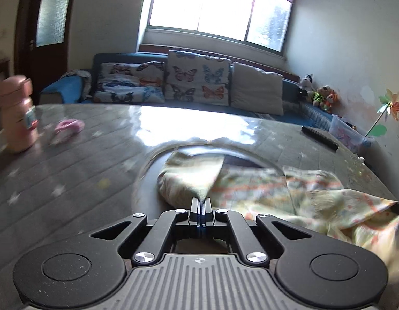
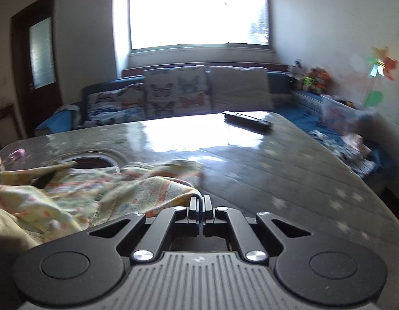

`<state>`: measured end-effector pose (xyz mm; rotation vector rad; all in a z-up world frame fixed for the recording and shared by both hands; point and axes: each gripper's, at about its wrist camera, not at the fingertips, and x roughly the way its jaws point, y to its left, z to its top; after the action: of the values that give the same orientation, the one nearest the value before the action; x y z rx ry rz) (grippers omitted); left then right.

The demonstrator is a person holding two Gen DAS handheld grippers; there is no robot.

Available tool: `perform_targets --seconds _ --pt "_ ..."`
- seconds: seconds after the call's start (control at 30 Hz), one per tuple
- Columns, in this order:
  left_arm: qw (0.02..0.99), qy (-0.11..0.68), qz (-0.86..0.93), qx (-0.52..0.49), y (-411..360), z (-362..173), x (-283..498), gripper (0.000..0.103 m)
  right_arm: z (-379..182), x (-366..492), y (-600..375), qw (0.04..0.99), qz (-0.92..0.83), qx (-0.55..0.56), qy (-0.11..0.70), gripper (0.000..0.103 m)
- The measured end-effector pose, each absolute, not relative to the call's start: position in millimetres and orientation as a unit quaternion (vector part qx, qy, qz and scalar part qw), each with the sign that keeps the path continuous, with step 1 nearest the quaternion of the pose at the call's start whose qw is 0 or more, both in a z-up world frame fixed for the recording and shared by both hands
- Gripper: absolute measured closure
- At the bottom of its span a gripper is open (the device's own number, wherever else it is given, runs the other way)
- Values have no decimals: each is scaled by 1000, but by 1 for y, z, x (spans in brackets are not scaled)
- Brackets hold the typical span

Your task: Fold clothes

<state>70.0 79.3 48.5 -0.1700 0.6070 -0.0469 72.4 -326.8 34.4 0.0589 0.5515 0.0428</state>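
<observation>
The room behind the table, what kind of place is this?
Most likely a home living room. A blue sofa with butterfly cushions sits under a big window, soft toys are piled at its end, and a remote lies on the table.

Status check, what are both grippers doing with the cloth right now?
Left gripper shut on yellow patterned garment. Right gripper shut on its other edge. Black remote far off, nothing in the way.

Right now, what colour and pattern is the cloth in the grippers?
Pale yellow-green cloth with small orange and green print; left wrist view shows it best.
</observation>
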Motion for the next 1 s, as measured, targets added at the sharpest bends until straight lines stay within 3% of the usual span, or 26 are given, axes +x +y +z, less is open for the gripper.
perform_targets --seconds 0.1,0.27,0.3,0.37,0.5,0.57,0.63,0.83,0.9,0.93,1.0 --pt "946 312 -25 -88 86 41 38 102 21 53 -344 952 10 49 301 100" --pt "936 344 -25 -76 82 24 8 101 5 32 -339 944 16 7 331 90" --pt "934 348 -25 -75 81 22 7 101 6 30 -334 944 19 -3 330 87" --pt "934 350 -23 -74 82 22 4 100 10 27 -324 945 25 -21 325 71" --pt "939 338 -21 -65 82 30 3 96 14 33 -307 947 50 -67 310 60" --pt "942 330 -21 -55 80 34 2 88 11 41 -292 944 61 -107 305 55" --pt "946 320 -16 -45 79 37 2 67 5 50 -280 939 71 -134 309 50" --pt "953 303 -10 -8 71 41 19 56 -12 67 -254 928 85 -207 298 53" --pt "954 301 -9 7 67 41 28 56 -12 71 -254 929 82 -208 295 70" --pt "954 300 -13 12 65 41 32 56 -11 73 -256 931 81 -200 295 86" --pt "953 301 -21 25 59 39 43 56 -7 78 -266 937 73 -174 293 91"
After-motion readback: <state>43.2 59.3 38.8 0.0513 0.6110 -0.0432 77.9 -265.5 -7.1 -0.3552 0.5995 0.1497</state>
